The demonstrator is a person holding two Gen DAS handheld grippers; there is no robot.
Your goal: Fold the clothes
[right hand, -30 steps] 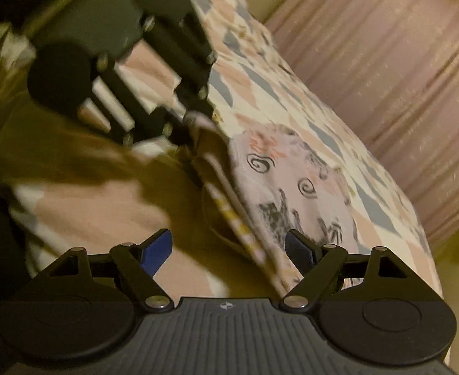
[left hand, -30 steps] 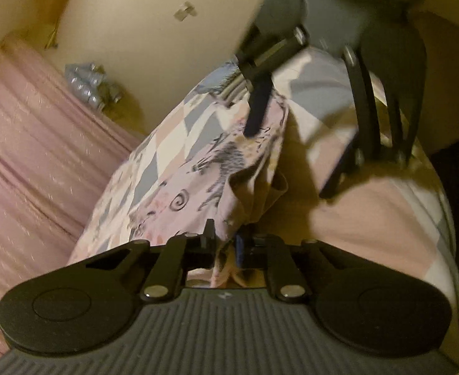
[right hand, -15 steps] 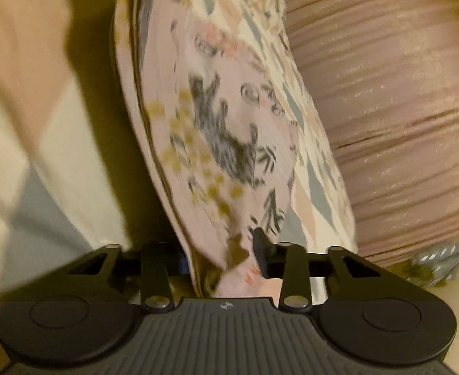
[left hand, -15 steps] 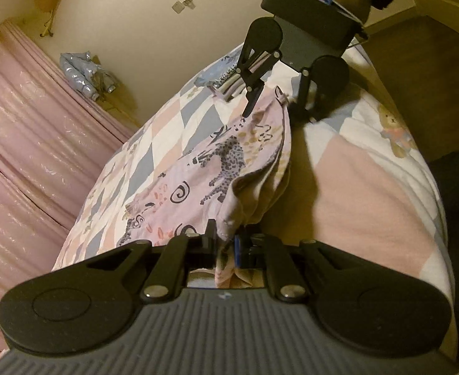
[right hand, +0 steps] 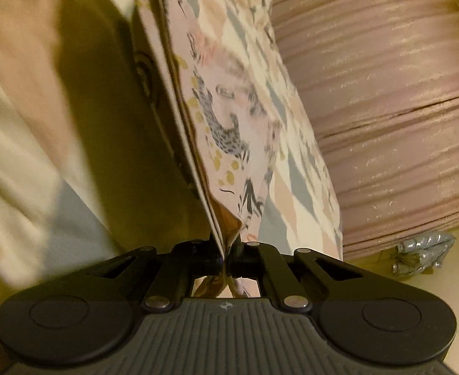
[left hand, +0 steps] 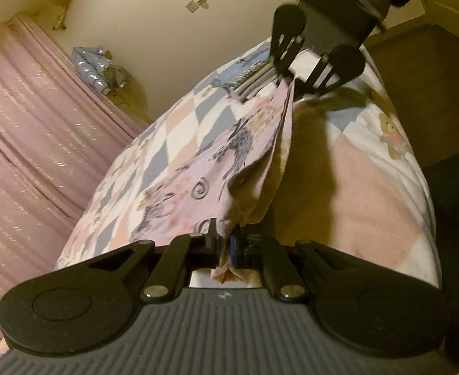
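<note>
Left wrist view takes in a bed (left hand: 370, 187) under a checked quilt of pink, white and grey-blue patches, with a teddy bear print near its right edge. A pink pleated curtain (left hand: 26, 143) runs along the bed's far side, and a cream wall (left hand: 167, 47) stands beyond. A crumpled silver-blue bundle (left hand: 96, 68) lies at the foot of that wall; what it is cannot be told.

Over the quilt hangs a pink garment (left hand: 229, 156) printed with spotted cats and spirals, folded double and stretched between the two grippers. The left gripper (left hand: 226, 245) has its fingers pressed together, pinching the near end of the cloth. The right gripper (left hand: 287, 79) pinches the far end, its fingers closed on the doubled edge, with a person's hand blurred behind it. Through the right wrist view, the garment rises on edge from the closed fingers.
</note>
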